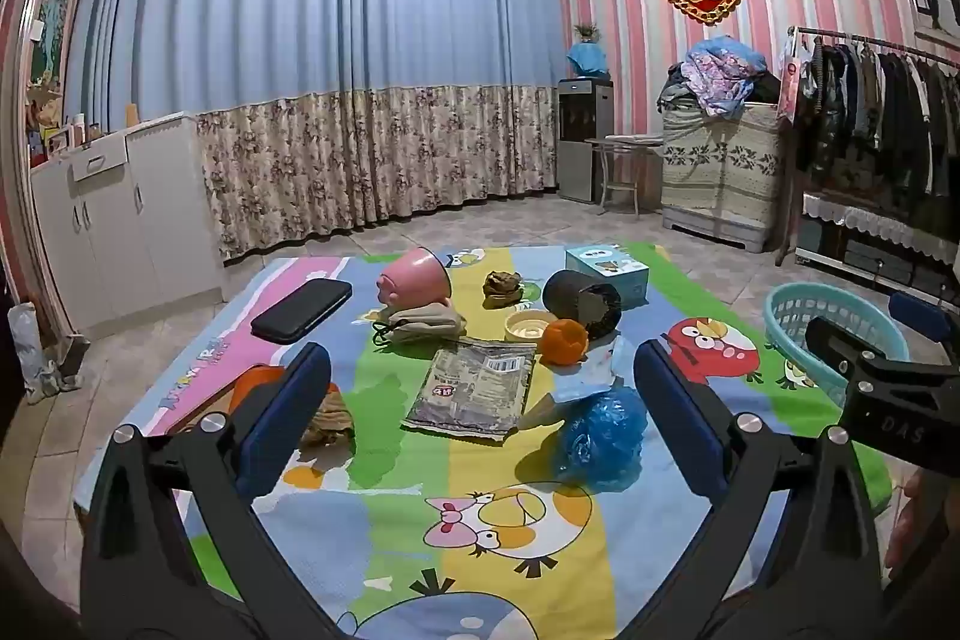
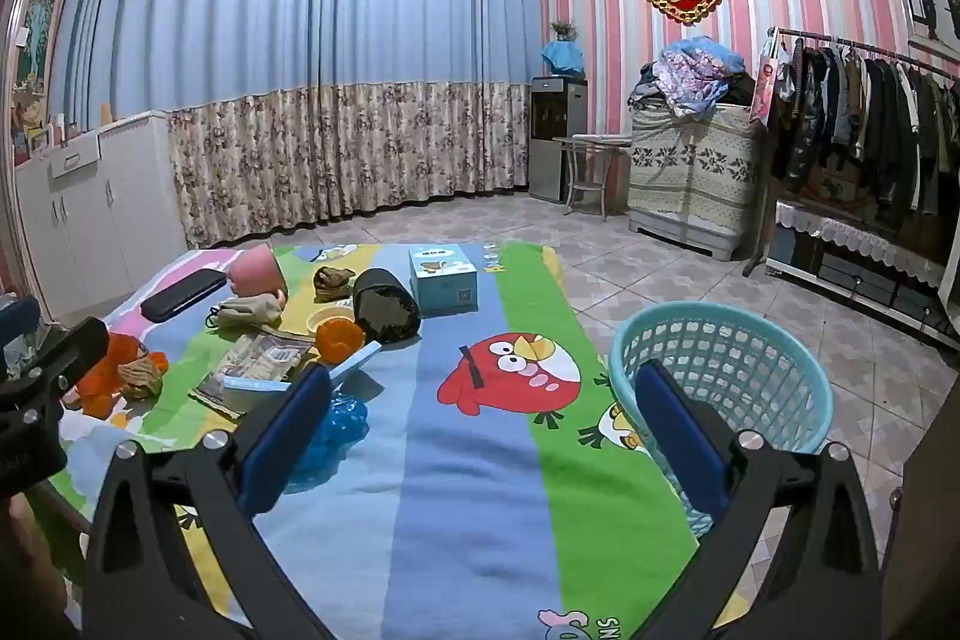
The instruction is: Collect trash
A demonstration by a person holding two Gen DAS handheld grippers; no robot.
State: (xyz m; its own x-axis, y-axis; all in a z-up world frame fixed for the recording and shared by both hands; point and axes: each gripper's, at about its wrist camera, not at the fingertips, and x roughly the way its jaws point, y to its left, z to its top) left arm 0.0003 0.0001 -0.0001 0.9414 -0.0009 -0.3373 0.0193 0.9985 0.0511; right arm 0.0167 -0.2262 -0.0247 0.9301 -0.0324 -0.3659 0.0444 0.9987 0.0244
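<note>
The left gripper [image 1: 480, 400] hangs over the near end of the mat [image 1: 480, 550] with its jaws spread wide and nothing between them; the right gripper [image 2: 480, 424] is just as wide and empty, with the basket [image 2: 780, 340] showing past its right finger. The trash lies in a loose cluster mid-mat: a flat wrapper [image 1: 474, 388], a crumpled blue bag [image 1: 600, 430], orange peel [image 1: 564, 340] and a brown scrap [image 1: 327, 415] by the left finger.

No pickup has begun, so the first reach is the step. The blue bag looks the easiest start (bulky, soft, nearest the basket): close on its bulk rather than a loose edge. The wrapper lies flat and probably needs a pinch at a lifted corner.

Mixed in are things that seem not to be trash: a black case [image 1: 300, 310], a pink cup [image 1: 414, 277], a box [image 1: 606, 268] and a tipped dark cylinder [image 1: 582, 301]. The peel sits touching a small bowl [image 1: 528, 325], so a careless grab may drag it along.
</note>
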